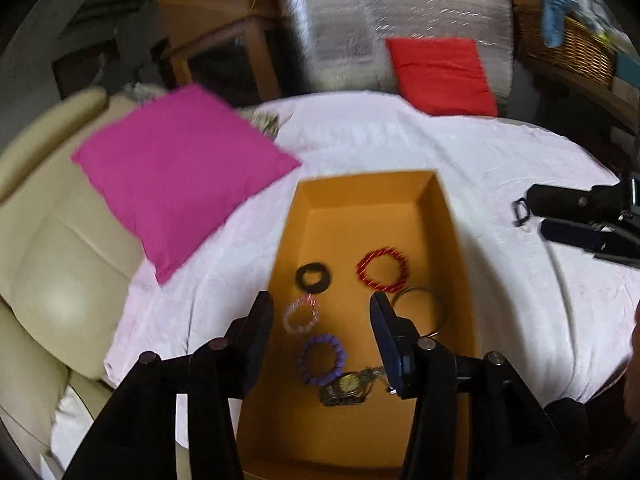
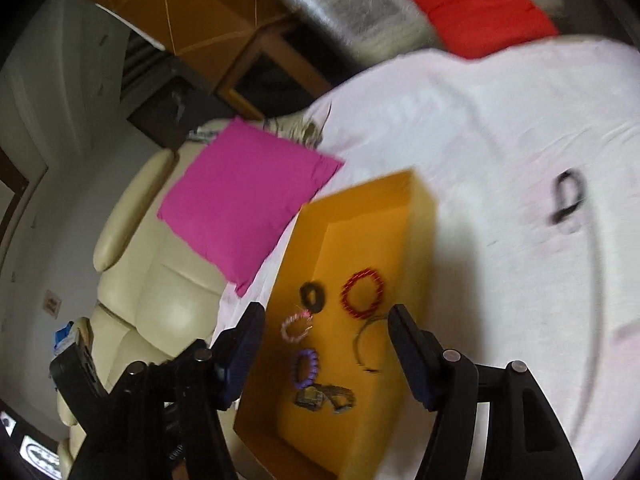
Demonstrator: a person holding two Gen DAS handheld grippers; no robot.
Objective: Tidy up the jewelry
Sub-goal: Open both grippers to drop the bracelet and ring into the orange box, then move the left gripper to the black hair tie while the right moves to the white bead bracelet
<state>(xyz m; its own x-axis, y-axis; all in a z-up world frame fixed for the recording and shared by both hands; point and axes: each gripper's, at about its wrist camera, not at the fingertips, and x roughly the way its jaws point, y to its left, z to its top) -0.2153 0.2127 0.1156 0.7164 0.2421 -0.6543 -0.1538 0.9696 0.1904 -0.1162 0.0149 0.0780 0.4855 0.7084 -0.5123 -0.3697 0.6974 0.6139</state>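
Observation:
An orange box stands open on a white sheet. On its floor lie a red bangle, a black ring, a pink bead bracelet, a purple bracelet, a thin silver bangle and a watch. My left gripper hovers over them, open and empty. My right gripper is open and empty too, tilted over the box; the left wrist view shows it at the right. A small black loop lies blurred on the sheet outside the box.
A magenta cushion rests left of the box, partly on a cream leather sofa. A red cushion leans at the far edge of the sheet. A wicker basket sits at the far right.

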